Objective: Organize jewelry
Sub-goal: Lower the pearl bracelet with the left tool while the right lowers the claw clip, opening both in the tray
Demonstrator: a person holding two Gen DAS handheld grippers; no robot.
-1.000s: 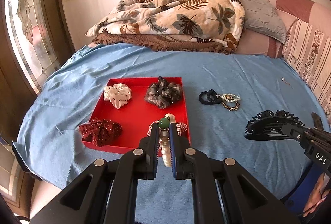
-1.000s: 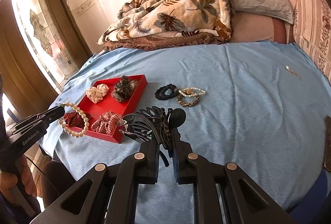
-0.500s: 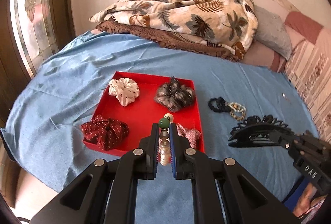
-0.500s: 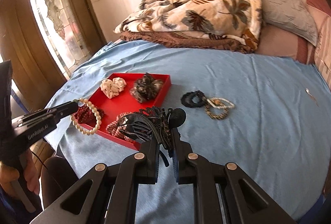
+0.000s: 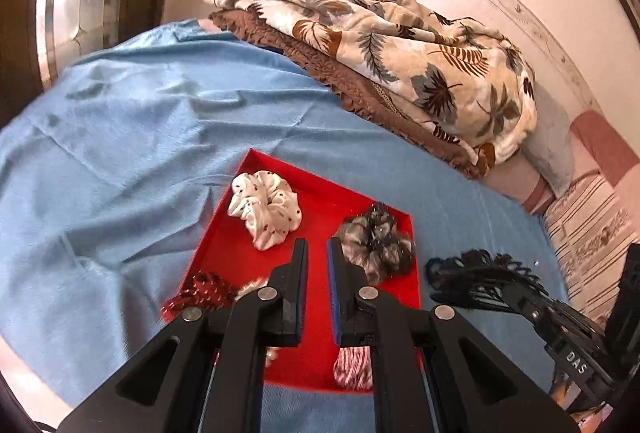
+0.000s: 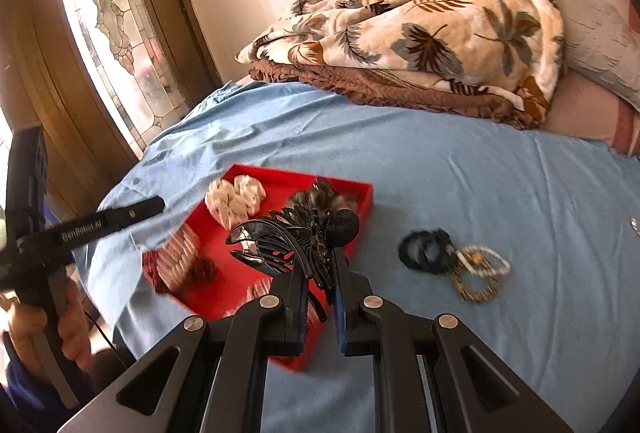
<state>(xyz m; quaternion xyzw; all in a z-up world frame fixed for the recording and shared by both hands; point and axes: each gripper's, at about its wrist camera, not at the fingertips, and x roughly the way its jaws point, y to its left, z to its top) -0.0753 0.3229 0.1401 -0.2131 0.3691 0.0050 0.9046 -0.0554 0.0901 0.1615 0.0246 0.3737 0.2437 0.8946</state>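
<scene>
My left gripper (image 5: pixel 318 249) hovers over the red tray (image 5: pixel 240 261), its jaws close together and only red tray floor showing between them. A pearl bracelet (image 6: pixel 176 255) is a blur just below its tip (image 6: pixel 156 207), over the dark red scrunchie (image 5: pixel 200 293); I cannot tell whether it still hangs from a finger. My right gripper (image 6: pixel 316 269) is shut on a black hair claw clip (image 6: pixel 288 245), held above the tray's (image 6: pixel 304 175) near right part. In the tray lie a white scrunchie (image 5: pixel 266 209), a grey-black one (image 5: pixel 376 245) and a plaid one (image 5: pixel 354 369).
On the blue sheet right of the tray lie a black hair tie (image 6: pixel 424 251) and beaded bracelets (image 6: pixel 480 269). A leaf-print blanket (image 6: pixel 420 33) is piled at the bed's far side. A stained-glass window (image 6: pixel 112 25) stands left. A person's hand (image 6: pixel 68 329) holds the left gripper.
Both grippers have swung left over the tray, and the left one has rolled. The green bead and pearls no longer show between the left fingers. The claw clip stays gripped.
</scene>
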